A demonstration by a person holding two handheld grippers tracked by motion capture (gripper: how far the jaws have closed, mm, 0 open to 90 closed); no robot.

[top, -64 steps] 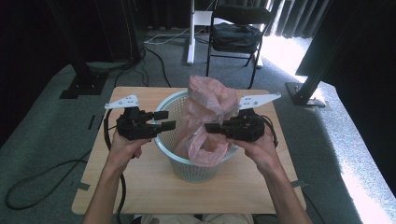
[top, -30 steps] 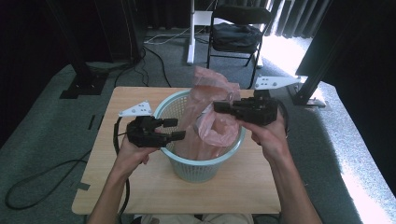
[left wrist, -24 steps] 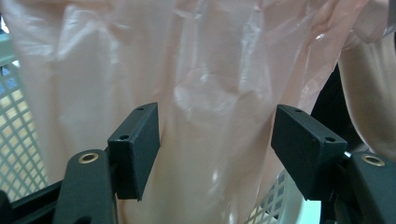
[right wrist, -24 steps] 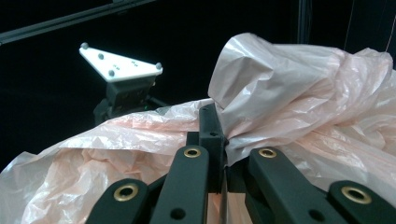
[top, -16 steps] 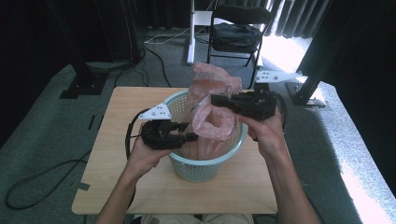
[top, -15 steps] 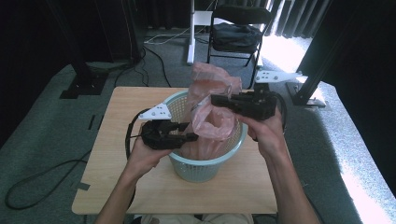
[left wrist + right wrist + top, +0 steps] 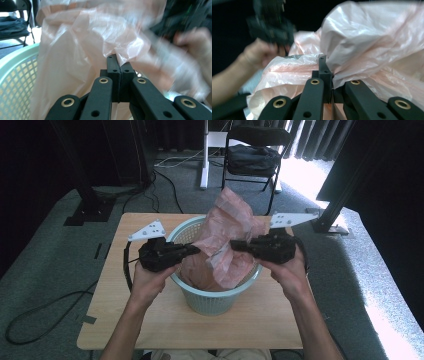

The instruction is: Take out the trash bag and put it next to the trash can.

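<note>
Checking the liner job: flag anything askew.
The pink plastic bag is not seated: it bunches and sticks up above the pale green basket rim, pinched by the left gripper and right gripper. No tears visible.

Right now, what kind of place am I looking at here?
Probably a curtained studio or lab corner set up for recording: a small wooden table on grey carpet, dark curtains behind, a folding chair, and cables trailing across the floor.

far hand (image 7: 193, 41) and bag (image 7: 160, 50) edge motion-blurred in left gripper view; basket (image 7: 15, 75) cropped
</note>
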